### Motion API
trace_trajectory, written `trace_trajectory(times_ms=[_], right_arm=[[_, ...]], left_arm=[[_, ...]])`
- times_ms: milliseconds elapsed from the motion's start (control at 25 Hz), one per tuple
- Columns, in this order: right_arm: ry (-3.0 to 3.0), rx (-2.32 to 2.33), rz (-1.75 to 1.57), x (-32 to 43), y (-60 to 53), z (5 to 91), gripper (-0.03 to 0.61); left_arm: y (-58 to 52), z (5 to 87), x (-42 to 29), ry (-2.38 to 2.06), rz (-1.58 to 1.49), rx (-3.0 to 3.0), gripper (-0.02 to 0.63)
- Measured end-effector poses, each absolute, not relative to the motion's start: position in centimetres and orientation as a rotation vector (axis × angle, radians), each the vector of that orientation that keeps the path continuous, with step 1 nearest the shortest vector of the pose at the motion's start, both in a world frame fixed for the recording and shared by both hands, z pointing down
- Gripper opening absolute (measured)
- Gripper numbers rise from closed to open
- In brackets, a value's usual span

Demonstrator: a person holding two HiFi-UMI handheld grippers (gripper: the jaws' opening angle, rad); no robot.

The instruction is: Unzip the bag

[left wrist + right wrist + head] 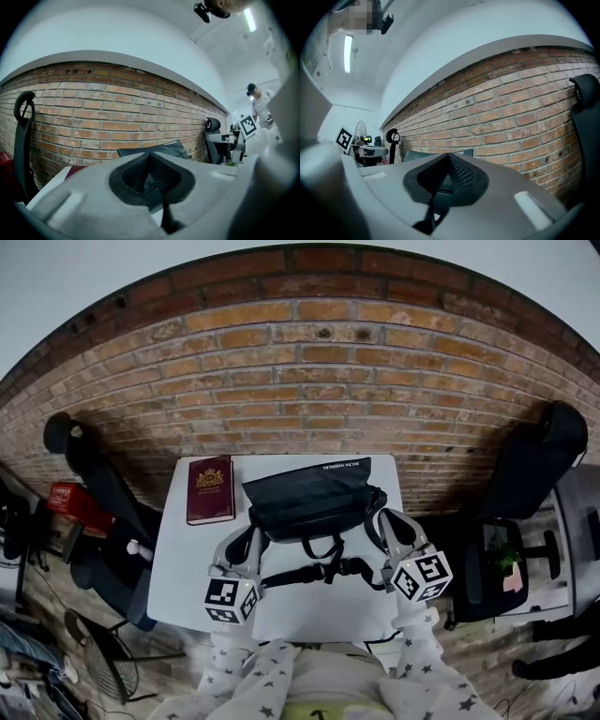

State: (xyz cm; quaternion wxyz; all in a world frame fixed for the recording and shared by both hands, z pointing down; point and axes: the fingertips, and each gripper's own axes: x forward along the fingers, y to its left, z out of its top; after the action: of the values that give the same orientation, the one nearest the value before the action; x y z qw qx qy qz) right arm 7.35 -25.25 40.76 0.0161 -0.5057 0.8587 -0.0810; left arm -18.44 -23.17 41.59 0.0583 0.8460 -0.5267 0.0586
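Black fabric bag (314,495) lay by the back edge of the white table (178,568). Left gripper (246,542) and right gripper (386,523) flanked its front corners, each with jaws pressed together on nothing, probably placed there to brace one end and pull the zip.

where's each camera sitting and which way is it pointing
Head view: on the person's head, facing steeply down at table, bag, red book; sleeves, left claw, right claw show.
Left gripper view: on the left claw, facing past its shut jaws to the brick wall.
Right gripper view: on the right claw, likewise, jaws shut.
Shared: both gripper views catch the bag.
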Motion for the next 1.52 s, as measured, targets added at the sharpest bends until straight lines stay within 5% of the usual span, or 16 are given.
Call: trace_trajectory(times_ms=[560, 1520], right_arm=[[2.592, -1.559, -0.081, 7.3, -23.0, 33.8, 0.003], [2.536, -1.655, -0.041, 8.8, -22.1, 33.5, 0.003]], left_arm=[[-21.7, 36.3, -19.1, -1.676, 0.113, 2.620, -0.002], [-21.2, 34.9, -20.3, -1.748, 0.112, 2.605, -0.002]])
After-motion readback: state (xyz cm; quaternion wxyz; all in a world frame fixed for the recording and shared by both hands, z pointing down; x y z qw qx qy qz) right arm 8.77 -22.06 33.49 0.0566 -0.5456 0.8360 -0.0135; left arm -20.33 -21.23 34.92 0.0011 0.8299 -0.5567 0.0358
